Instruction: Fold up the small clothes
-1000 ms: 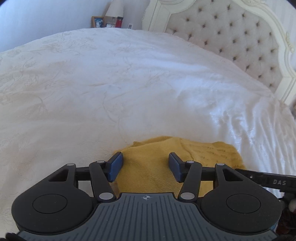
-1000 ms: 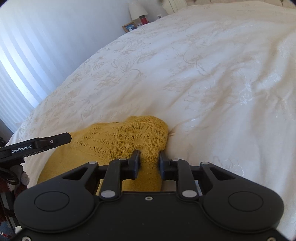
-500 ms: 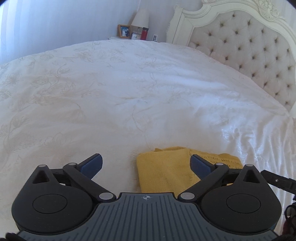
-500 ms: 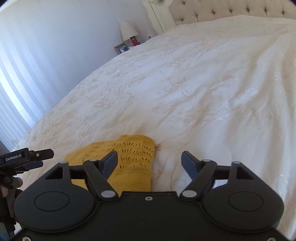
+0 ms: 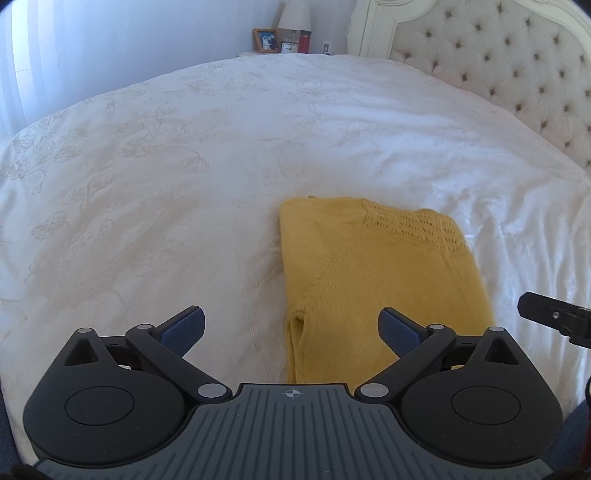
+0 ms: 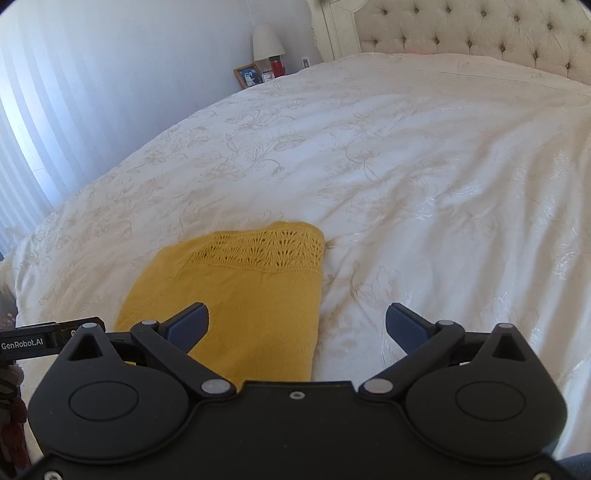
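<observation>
A folded yellow knit sweater lies flat on the white bedspread, its lace-patterned band toward the headboard. My left gripper hangs above the sweater's near left edge, open, with nothing between its blue pads. In the right wrist view the same sweater lies left of centre. My right gripper hovers over its near right edge, jaws opening wide and holding nothing. Each gripper's tip shows at the edge of the other's view: the right gripper, the left gripper.
A tufted cream headboard stands at the far right of the bed. Beyond the bed a nightstand carries a lamp, a picture frame and a red container. Pale curtains hang on the left.
Both grippers let go of the sweater, spread wide and pulled back and up. The sweater now lies folded on the bed, farther from both cameras.
</observation>
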Demonstrator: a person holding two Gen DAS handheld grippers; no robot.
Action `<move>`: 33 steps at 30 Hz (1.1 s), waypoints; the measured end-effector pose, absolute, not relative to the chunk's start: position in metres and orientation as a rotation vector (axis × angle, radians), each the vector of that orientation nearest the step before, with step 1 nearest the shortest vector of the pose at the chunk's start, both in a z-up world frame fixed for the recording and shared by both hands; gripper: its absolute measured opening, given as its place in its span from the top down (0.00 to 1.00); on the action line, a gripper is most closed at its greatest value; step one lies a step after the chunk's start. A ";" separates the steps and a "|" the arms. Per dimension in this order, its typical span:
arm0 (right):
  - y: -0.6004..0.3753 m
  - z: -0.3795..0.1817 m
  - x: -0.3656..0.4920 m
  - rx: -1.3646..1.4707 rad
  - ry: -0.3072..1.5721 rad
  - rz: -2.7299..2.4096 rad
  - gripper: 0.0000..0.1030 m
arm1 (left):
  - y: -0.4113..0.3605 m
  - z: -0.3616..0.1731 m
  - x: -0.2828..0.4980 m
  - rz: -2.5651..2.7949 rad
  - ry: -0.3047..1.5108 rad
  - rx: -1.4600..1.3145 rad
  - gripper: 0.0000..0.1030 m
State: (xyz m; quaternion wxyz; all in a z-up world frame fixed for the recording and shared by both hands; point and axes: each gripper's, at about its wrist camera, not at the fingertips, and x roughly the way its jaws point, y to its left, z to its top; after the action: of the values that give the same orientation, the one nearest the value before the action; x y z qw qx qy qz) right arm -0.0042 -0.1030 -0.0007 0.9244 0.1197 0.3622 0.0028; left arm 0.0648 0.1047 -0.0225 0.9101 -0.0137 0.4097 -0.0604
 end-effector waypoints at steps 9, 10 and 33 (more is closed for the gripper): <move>-0.092 -0.007 -0.045 0.170 0.763 -0.006 0.03 | 0.083 -0.024 0.024 -0.076 0.861 0.037 0.02; -0.090 -0.007 -0.049 0.157 0.756 -0.011 0.03 | 0.082 -0.024 0.021 -0.075 0.862 0.037 0.02; -0.089 -0.014 -0.065 0.181 0.729 -0.032 0.20 | 0.074 -0.029 0.004 -0.054 0.875 0.047 0.02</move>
State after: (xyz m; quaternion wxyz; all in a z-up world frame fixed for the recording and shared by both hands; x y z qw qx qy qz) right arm -0.0655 -0.0887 -0.0135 0.9301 0.0884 0.3561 -0.0156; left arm 0.0043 0.0741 -0.0293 0.9052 0.0226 0.4237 -0.0261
